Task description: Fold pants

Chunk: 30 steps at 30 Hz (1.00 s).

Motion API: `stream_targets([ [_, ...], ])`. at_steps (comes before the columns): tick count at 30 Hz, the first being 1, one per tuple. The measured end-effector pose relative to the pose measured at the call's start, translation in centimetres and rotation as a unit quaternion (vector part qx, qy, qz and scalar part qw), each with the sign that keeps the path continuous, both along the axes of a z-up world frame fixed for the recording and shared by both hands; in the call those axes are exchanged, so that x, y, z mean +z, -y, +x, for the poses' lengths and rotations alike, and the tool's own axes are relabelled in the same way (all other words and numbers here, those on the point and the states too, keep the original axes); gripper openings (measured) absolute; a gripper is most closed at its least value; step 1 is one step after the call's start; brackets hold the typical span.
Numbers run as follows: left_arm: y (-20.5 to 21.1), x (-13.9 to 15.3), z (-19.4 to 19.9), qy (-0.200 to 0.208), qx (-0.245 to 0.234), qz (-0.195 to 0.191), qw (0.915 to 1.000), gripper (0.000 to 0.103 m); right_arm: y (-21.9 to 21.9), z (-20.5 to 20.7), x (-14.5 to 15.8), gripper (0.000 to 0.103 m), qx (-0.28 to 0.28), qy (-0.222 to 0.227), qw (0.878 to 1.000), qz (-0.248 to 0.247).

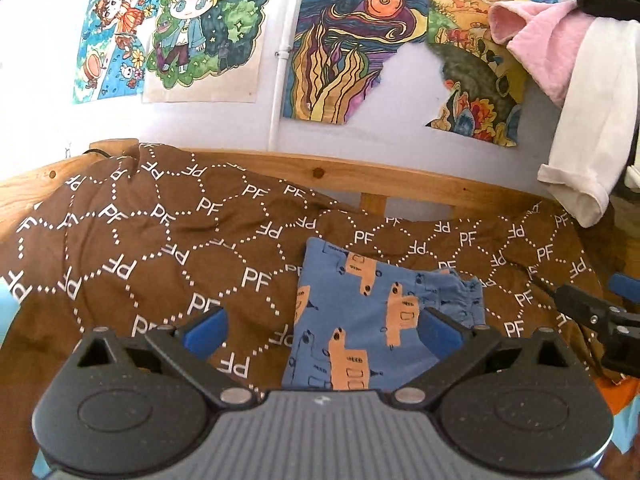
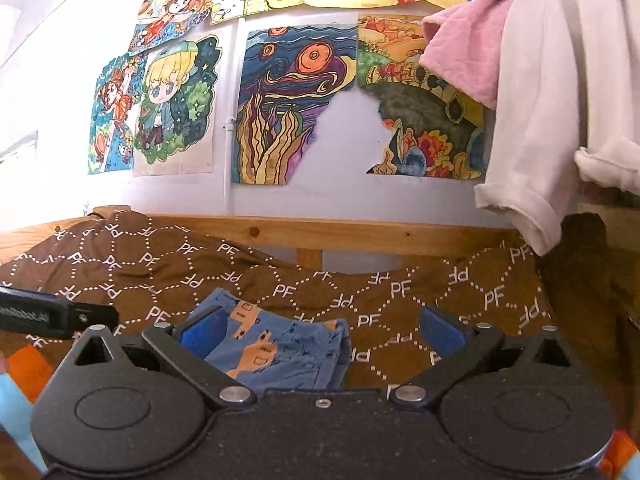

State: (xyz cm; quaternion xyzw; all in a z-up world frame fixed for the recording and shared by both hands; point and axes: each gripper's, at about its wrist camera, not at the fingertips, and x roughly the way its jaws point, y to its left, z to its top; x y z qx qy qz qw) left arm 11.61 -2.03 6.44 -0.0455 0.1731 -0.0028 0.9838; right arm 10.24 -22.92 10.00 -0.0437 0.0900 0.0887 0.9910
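Observation:
The blue pants (image 1: 360,312) with an orange print lie folded into a compact rectangle on the brown patterned bedspread (image 1: 140,248). My left gripper (image 1: 320,332) hovers above their near edge with its blue pads spread wide and nothing between them. In the right wrist view the same pants (image 2: 280,348) sit low and left of centre. My right gripper (image 2: 320,330) is open above them, also holding nothing. Each gripper shows at the side of the other's view: the right gripper's body (image 1: 592,316) and the left gripper's body (image 2: 52,314).
A wooden bed rail (image 1: 360,176) runs along the back below a wall covered in coloured drawings (image 1: 340,48). Pink (image 1: 548,40) and white garments (image 1: 588,128) hang at the right. Orange and light-blue fabric (image 2: 24,376) shows at the bed's near edge.

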Motion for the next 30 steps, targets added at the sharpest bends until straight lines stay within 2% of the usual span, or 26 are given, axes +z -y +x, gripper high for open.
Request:
stream_targets([
  [7, 0.5, -1.2, -1.4, -0.010, -0.003, 0.019, 0.9998, 0.103, -0.5, -3.0, -0.8, 0.102, -0.009, 0.006, 1.000, -0.008],
  [16, 0.4, -2.1, -3.1, -0.002, -0.009, 0.045, 0.9990, 0.103, -0.4, -4.6, -2.1, 0.102, -0.033, -0.002, 0.999, 0.006],
  [21, 0.4, -3.2, -3.9, -0.010, -0.010, 0.066, 0.9977, 0.103, -0.6, -5.5, -3.5, 0.102, -0.047, -0.002, 0.999, -0.005],
  [30, 0.1, -4.9, -4.8, -0.018, -0.010, 0.077, 0.9968, 0.103, -0.5, -6.2, -4.9, 0.102, -0.050, 0.004, 0.999, -0.007],
])
